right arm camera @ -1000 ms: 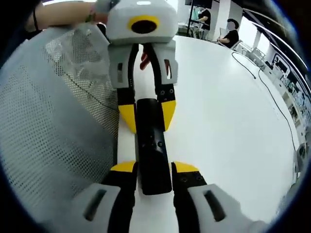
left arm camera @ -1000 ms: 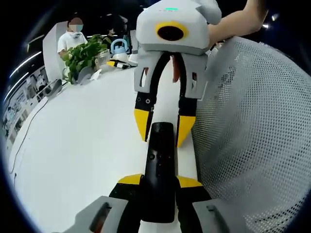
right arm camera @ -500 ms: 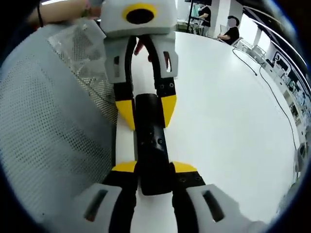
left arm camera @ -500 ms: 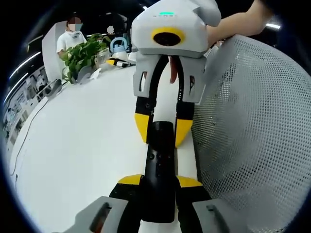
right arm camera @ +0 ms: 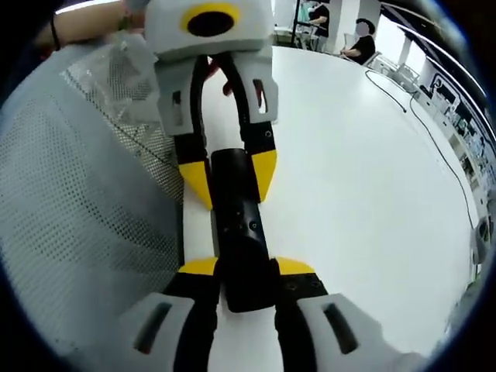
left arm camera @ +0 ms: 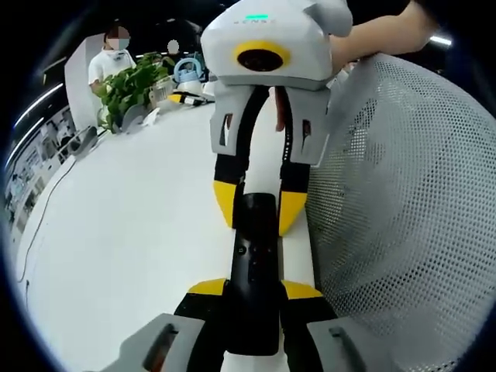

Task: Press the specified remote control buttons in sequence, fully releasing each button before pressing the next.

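Observation:
A black remote control (left arm camera: 254,248) lies lengthwise on the white table (left arm camera: 139,232), held from both ends. In the left gripper view, my left gripper (left arm camera: 254,288) is shut on its near end, the yellow-tipped jaws pressed to its sides. My right gripper (left arm camera: 257,208) comes in from the top, and its yellow tips flank the far end. In the right gripper view the remote (right arm camera: 236,225) shows small buttons on its face. There my right gripper (right arm camera: 246,267) grips the near end and my left gripper (right arm camera: 229,177) closes on the far end.
A white mesh chair back (left arm camera: 403,217) stands close beside the remote, also seen as the mesh chair back (right arm camera: 77,217). A green plant (left arm camera: 132,85) and a person (left arm camera: 108,58) are at the table's far end. A thin cable (right arm camera: 426,132) runs across the table.
The right gripper's body has edged slightly left and up in the left gripper view, and the views have tilted a little. Both grippers still hold the remote.

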`<state>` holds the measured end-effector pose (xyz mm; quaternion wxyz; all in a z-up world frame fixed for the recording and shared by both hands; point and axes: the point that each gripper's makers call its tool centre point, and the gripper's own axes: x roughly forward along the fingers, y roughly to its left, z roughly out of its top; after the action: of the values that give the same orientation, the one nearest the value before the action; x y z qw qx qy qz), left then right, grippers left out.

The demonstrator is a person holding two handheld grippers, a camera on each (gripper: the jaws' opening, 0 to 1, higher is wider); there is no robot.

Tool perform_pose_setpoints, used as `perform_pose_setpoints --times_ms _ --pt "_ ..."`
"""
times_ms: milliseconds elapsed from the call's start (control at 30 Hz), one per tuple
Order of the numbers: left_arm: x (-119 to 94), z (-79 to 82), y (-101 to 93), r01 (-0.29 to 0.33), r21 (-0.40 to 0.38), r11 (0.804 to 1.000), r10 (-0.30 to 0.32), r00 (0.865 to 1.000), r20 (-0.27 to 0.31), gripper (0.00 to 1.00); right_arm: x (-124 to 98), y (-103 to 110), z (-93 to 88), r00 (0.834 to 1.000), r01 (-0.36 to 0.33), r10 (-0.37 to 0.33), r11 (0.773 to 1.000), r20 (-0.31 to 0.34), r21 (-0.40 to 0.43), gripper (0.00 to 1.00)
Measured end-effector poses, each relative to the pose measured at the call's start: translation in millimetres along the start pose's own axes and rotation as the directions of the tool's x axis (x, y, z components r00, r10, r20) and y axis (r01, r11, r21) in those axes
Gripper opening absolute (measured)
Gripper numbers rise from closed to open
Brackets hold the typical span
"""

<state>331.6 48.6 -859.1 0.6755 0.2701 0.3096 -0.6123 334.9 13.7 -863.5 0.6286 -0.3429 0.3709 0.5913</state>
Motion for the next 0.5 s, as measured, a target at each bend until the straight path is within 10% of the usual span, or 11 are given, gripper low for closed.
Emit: perform_pose_setpoints --times_ms 233,500 --pt "0.1 0.3 0.3 -0.001 -0.004 1.000 0.001 1.000 -0.002 0.26 1.7 -0.4 -0.2 0.995 -0.008 0.007 1.000 -0.099 -0.007 0.25" --pt "0.6 0.2 1.1 -0.005 -0.008 1.000 0.005 1.000 -0.020 0.26 0.1 -0.7 -1.8 0.998 -0.001 0.001 1.000 -0.056 0.004 0.25"
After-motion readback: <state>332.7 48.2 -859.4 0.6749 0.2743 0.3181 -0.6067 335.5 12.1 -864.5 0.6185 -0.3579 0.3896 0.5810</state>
